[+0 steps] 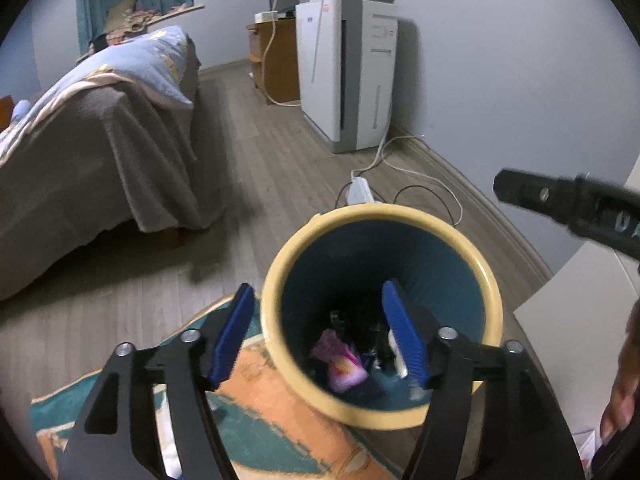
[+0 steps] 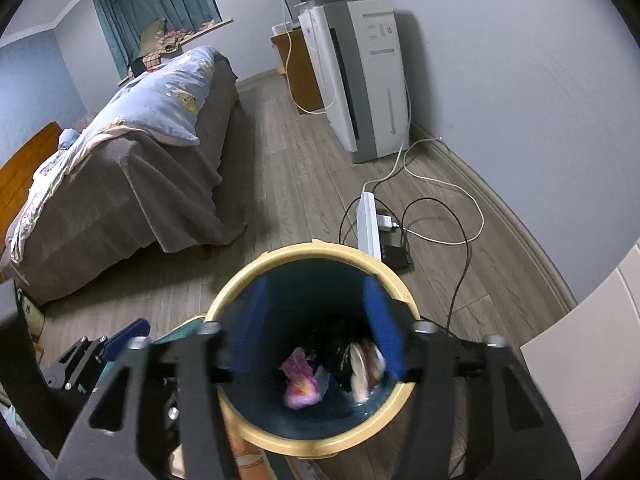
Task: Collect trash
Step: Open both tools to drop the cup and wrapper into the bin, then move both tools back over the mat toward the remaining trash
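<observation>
Left wrist view: the left gripper is spread wide and empty, one finger outside the bin, the other over its mouth. A pink wrapper lies at the bottom.

Right wrist view: the right gripper is spread, empty, above the bin holding wrappers.

Bin mouth open upward, wrappers low at bottom. Bed crowds left; power strip, cables clutter floor behind bin; bare floor between.
</observation>
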{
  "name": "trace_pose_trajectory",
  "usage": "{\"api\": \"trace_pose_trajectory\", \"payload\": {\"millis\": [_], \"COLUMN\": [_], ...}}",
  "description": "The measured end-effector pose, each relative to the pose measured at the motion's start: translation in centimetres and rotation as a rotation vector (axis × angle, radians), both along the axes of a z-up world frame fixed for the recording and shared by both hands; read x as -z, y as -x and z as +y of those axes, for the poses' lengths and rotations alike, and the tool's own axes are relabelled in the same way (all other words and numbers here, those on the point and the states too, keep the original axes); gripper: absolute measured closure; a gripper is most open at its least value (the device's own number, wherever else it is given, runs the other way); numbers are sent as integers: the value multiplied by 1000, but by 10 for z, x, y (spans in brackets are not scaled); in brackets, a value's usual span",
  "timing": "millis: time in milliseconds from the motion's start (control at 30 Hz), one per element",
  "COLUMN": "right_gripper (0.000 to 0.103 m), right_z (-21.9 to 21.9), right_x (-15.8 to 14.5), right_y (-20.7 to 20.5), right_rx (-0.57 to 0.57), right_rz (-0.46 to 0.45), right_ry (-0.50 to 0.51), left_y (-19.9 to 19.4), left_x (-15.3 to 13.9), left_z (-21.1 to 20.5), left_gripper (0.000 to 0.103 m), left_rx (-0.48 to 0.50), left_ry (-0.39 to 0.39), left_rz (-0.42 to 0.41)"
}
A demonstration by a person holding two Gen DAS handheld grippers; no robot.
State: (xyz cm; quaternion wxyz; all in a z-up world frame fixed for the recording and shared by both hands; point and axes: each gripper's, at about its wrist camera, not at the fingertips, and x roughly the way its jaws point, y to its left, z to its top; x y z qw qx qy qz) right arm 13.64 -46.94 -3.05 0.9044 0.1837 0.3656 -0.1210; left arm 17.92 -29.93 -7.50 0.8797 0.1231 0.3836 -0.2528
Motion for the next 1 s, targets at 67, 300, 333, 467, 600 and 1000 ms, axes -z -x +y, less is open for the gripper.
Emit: {"api": "trace_pose_trajectory", "payload": {"millis": [67,300,333,467,600,1000], "right_gripper": [18,6,6,6,6,6], "right_z": [8,50,58,80,107,190], "right_x": [-10,-37,-42,-50,-47,-48], "right_y": [5,46,54,84,108,137], "right_rx": [-11,8,16,8,-36,-130], "right_rz": [-6,33,43,45,83,103], "right_ry": [41,195,197,154,173,160], "left_y": [6,40,44,72,101,119], "left_x": [-6,-34,-37,-45,-40,-38], "left_z": [12,65,75,112,155,221], "left_gripper": [22,10,10,9,8,7], "left_rx": [-17,-60,-69,-55,-54,-75], "left_ry": [1,-35,-35,-51,-119,-106], "left_rz": [-5,-78,-77,-95,-171,-63]}}
